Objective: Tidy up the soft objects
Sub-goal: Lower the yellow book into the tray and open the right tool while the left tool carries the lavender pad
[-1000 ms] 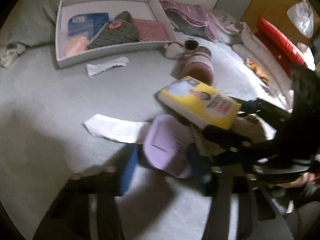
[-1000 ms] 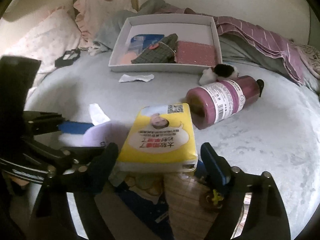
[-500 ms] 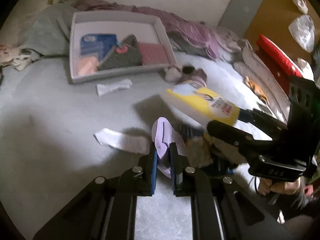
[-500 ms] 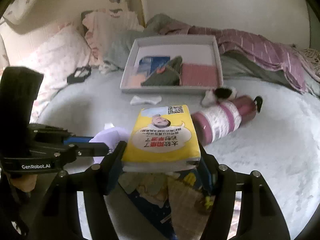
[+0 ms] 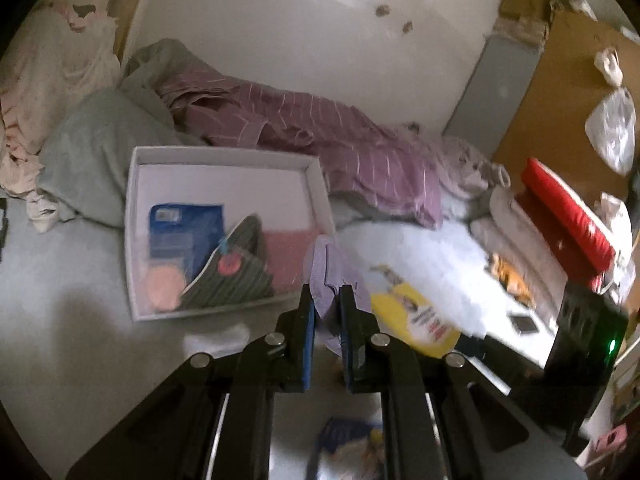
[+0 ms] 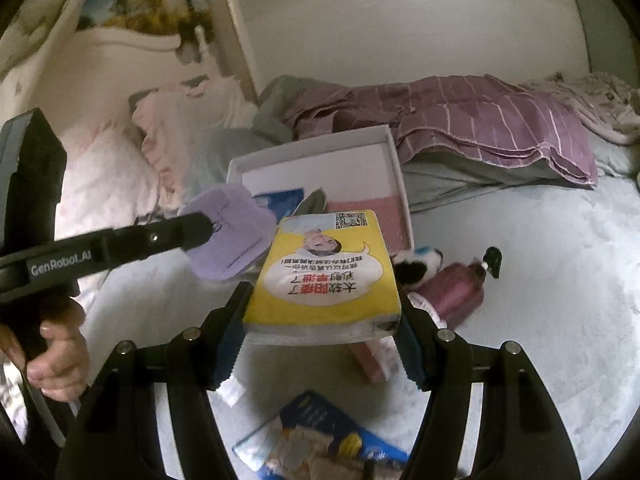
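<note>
My left gripper [image 5: 327, 312] is shut on a lilac soft pad [image 5: 330, 276], held in the air near the front right corner of a white tray [image 5: 224, 154]. The pad also shows in the right wrist view [image 6: 228, 236], pinched by the left gripper's fingers [image 6: 176, 234]. My right gripper [image 6: 320, 316] is shut on a yellow tissue pack [image 6: 326, 272], held above the bed; the pack also shows in the left wrist view [image 5: 412, 312]. The tray [image 6: 312, 146] holds a blue packet [image 5: 184, 228], a dark striped pouch [image 5: 236, 276] and a pink cloth [image 5: 288, 248].
A pink pump bottle [image 6: 456, 288] and a small black-and-white plush [image 6: 416, 264] lie on the grey bed. A blue snack bag [image 6: 320, 440] lies below my grippers. Purple striped bedding [image 5: 320, 132] and a grey blanket [image 5: 92, 148] are heaped behind the tray. A red cushion [image 5: 568, 204] sits right.
My left gripper closed on the lilac pad and lifted it off the bed toward the tray. My right gripper rose with the yellow pack.
</note>
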A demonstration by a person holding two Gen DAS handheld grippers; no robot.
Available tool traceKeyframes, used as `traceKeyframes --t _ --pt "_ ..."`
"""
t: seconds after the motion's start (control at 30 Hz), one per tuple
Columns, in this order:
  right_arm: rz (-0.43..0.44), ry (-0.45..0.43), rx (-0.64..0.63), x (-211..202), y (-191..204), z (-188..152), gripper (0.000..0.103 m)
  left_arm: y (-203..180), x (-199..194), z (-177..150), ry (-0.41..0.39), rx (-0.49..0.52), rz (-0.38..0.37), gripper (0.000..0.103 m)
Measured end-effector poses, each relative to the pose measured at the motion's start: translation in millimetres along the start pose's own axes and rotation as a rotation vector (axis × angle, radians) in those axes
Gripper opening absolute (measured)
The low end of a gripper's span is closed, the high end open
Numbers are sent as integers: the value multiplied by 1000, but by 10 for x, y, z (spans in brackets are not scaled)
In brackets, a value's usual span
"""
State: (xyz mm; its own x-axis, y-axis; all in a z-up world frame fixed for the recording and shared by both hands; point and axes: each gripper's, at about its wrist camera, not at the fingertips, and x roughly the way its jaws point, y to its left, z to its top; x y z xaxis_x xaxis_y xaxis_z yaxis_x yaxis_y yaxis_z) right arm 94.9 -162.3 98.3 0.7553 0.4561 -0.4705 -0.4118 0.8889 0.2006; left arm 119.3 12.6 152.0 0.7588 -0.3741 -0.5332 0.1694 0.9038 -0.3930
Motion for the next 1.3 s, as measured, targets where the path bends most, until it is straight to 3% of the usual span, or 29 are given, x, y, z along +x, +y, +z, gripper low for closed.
traceKeyframes --t 0.27,0.4,0.47,0.63,0.73,0.83,1.07,1.2,1.3 --pt "-15 -6 108 200 -299 242 67 132 585 315 -57 -119 17 10" --pt "-3 -4 122 453 -324 340 67 455 791 317 -96 -152 113 9" --pt "7 -27 145 591 -327 400 67 635 827 295 -111 -194 92 9" --pt "27 -8 194 1039 -323 630 67 977 865 254 -174 -294 -62 9" --pt "-1 8 188 1272 -295 777 67 1051 926 254 -197 -312 -59 10" --pt "4 -30 192 1393 -289 889 67 1108 961 219 -210 -334 -39 10" --pt "-59 26 216 1878 -442 1039 68 1194 960 186 -221 -352 20 10" --pt "-61 181 247 2183 -510 995 68 1199 994 177 -209 -340 59 10" --pt "-63 180 197 2145 -430 1039 74 1170 987 168 -205 -326 65 10"
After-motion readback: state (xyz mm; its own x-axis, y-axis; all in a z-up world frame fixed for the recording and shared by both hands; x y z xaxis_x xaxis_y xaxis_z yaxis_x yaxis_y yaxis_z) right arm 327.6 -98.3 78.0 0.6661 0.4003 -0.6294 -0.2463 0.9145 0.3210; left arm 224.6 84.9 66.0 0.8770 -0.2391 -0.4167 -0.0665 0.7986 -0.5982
